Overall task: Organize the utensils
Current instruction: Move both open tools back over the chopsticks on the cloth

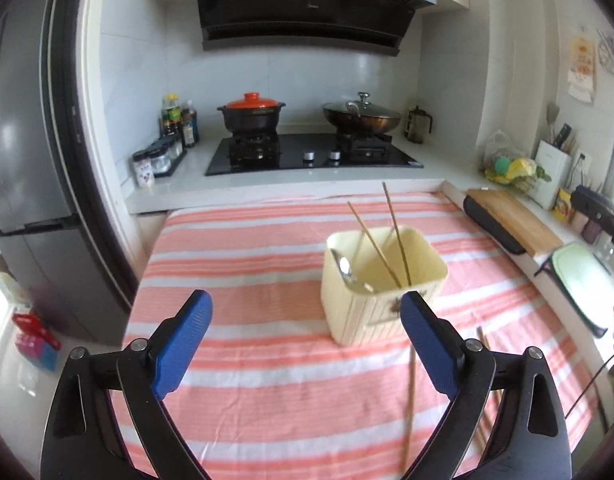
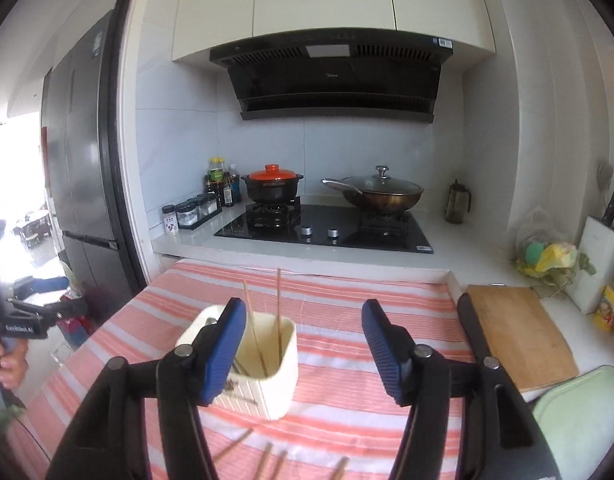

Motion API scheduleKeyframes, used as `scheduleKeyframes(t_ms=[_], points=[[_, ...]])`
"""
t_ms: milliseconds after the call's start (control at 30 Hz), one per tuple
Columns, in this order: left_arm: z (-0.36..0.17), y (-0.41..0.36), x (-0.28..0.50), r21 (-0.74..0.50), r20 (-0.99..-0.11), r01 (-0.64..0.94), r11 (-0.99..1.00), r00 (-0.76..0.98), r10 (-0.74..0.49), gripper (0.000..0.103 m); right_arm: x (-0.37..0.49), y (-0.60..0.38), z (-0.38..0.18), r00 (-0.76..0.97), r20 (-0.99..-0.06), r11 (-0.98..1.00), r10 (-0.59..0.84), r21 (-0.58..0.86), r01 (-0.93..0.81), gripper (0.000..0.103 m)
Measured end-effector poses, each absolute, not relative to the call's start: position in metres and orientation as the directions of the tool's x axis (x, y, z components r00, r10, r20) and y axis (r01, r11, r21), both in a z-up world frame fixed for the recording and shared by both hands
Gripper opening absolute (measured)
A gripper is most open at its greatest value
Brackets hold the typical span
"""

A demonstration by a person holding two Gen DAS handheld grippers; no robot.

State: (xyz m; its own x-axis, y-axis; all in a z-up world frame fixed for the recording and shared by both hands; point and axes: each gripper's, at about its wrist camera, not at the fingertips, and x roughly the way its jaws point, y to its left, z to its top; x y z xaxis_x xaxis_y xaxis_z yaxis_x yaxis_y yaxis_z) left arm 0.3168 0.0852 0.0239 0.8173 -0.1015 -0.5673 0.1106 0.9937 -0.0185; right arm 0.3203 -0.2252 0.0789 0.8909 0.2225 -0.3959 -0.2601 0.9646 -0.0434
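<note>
A cream ribbed utensil holder [image 1: 381, 300] [image 2: 267, 372] stands on the pink-striped cloth. It holds two upright chopsticks [image 1: 395, 236] [image 2: 279, 312] and a metal spoon [image 1: 347, 272]. Loose chopsticks lie on the cloth near the holder's front [image 1: 411, 392] [image 2: 267, 456]. My left gripper [image 1: 307, 340] is open and empty, above the cloth to the near left of the holder. My right gripper [image 2: 303, 344] is open and empty, just above and in front of the holder; its left finger hides part of the holder.
The striped cloth [image 1: 247, 248] covers the table. Beyond it is a hob with a clay pot [image 1: 251, 114] and a lidded wok [image 1: 361, 116]. A wooden cutting board [image 2: 515, 332] and a green tray [image 2: 583, 412] lie at the right. A fridge [image 1: 23, 160] stands left.
</note>
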Motion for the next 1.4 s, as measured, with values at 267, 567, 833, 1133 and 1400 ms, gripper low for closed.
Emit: scheduleKeyframes(t_ms=[267, 567, 833, 1133, 1400], points=[[-0.058, 0.063, 0.192, 0.044, -0.583, 0.069, 0.997, 0.812, -0.031, 0.098, 0.179, -0.247, 0.001, 0.911, -0.410, 0.994, 0.049, -0.065, -0.083, 0.081], [-0.125, 0.024, 0.144, -0.116, -0.702, 0.114, 0.987, 0.693, -0.162, 0.098, 0.092, -0.226, -0.095, 0.872, -0.489, 0.987, -0.021, -0.149, -0.060, 0.081], [-0.107, 0.005, 0.126, -0.059, -0.663, 0.149, 0.987, 0.733, -0.150, 0.102, 0.075, -0.212, -0.089, 0.913, -0.409, 0.981, -0.006, -0.181, -0.074, 0.081], [-0.108, 0.030, 0.126, -0.154, -0.665, 0.066, 0.986, 0.731, -0.152, 0.102, 0.064, -0.206, -0.101, 0.906, -0.423, 0.979, 0.006, -0.184, -0.092, 0.081], [-0.101, 0.047, 0.121, -0.188, -0.650, -0.012, 0.982, 0.751, -0.115, 0.102, 0.051, -0.222, -0.100, 0.921, -0.389, 0.986, -0.016, -0.157, -0.049, 0.081]])
